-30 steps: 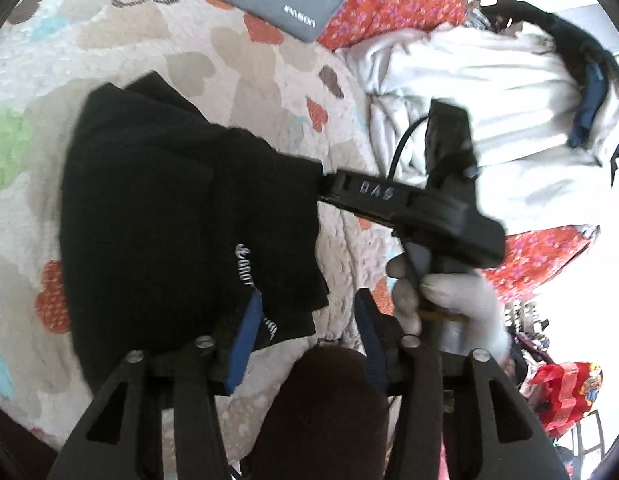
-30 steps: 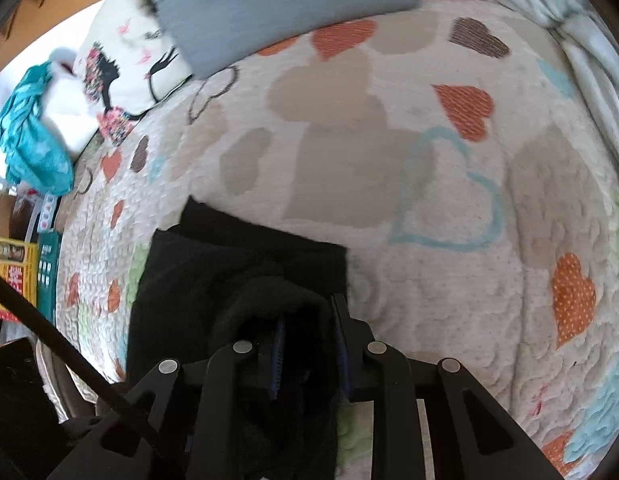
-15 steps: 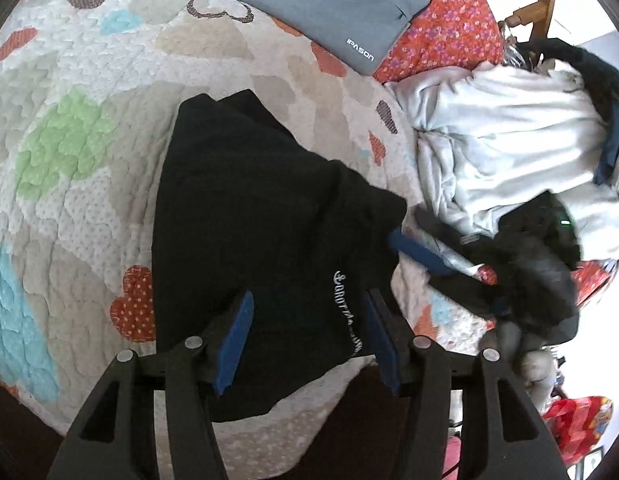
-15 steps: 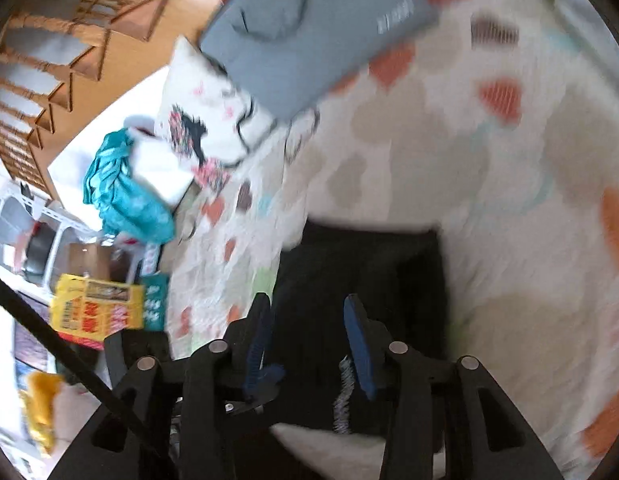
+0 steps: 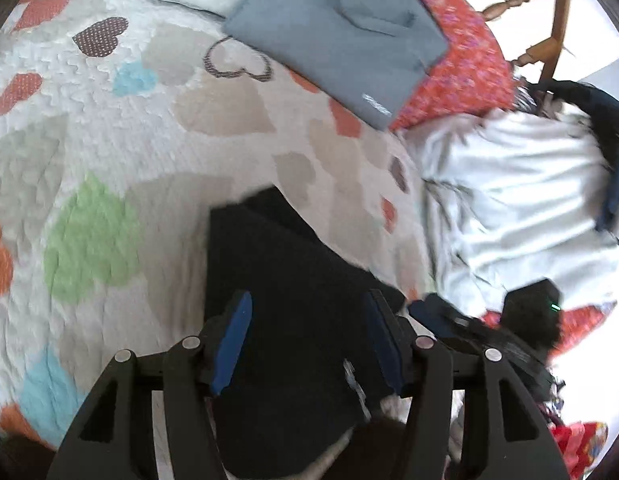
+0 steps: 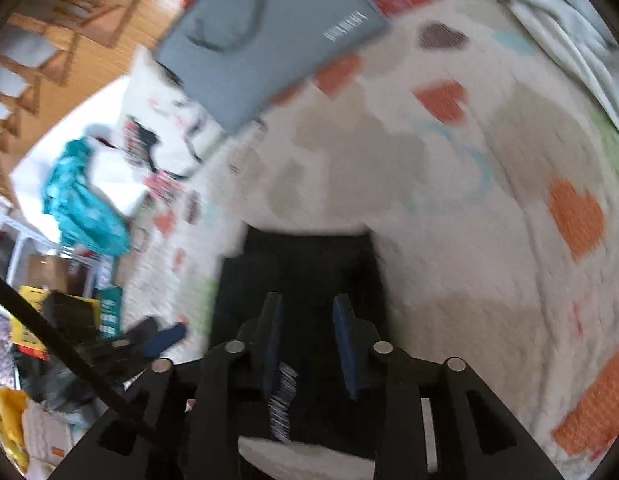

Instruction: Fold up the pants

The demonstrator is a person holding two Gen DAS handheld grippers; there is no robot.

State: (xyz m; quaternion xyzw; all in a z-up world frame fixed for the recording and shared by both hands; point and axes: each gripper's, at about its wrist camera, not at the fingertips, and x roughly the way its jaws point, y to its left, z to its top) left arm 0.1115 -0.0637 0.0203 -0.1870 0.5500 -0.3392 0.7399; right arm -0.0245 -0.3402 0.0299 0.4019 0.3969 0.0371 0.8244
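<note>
The black pants (image 5: pixel 293 304) lie folded into a compact rectangle on the heart-patterned quilt (image 5: pixel 109 152), with white lettering near the front edge. My left gripper (image 5: pixel 307 312) is open and empty above the pants. My right gripper (image 6: pixel 307 312) is open and empty, over the same pants (image 6: pixel 305 264). In the left wrist view the right gripper (image 5: pixel 469 328) shows at the lower right, beside the pants. In the right wrist view the left gripper (image 6: pixel 149 340) shows at the lower left.
A folded grey garment (image 5: pixel 337 28) lies at the far side of the quilt, partly on a red floral pillow (image 5: pixel 465 64). A white crumpled blanket (image 5: pixel 521 200) is at the right. A teal cloth (image 6: pixel 81 204) and clutter lie beyond the bed's left edge.
Both grippers let go of the pants, opened and drew back. The pants now lie flat and folded; a second ago the right gripper was shut on their fabric.
</note>
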